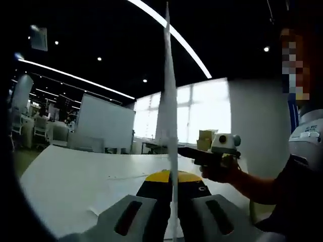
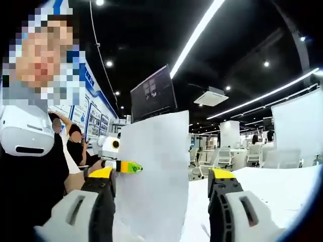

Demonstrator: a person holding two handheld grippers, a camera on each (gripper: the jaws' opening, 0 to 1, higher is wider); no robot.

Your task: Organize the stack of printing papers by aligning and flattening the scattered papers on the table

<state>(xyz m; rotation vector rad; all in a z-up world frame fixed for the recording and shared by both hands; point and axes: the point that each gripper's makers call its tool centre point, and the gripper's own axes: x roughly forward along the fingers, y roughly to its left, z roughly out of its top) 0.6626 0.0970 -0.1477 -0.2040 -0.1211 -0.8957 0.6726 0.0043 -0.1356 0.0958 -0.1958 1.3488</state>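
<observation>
A white stack of papers (image 1: 169,101) stands upright, seen edge-on in the left gripper view, rising from between the jaws. My left gripper (image 1: 171,177) is shut on its lower edge. In the right gripper view the same papers (image 2: 151,171) face me as a broad white sheet above the white table (image 2: 282,186). The left gripper (image 2: 123,165) pinches their left side with its green and yellow tip. My right gripper (image 2: 162,174) is open, with its jaws wide apart on either side of the papers. A hand holds the right gripper (image 1: 202,154) beside the papers.
The person in dark clothes (image 2: 30,181) stands close behind the papers. The table top (image 1: 75,181) stretches to the left. A white partition (image 1: 106,121), bright windows (image 1: 202,111), a hanging monitor (image 2: 154,93) and office chairs (image 2: 222,156) lie further off.
</observation>
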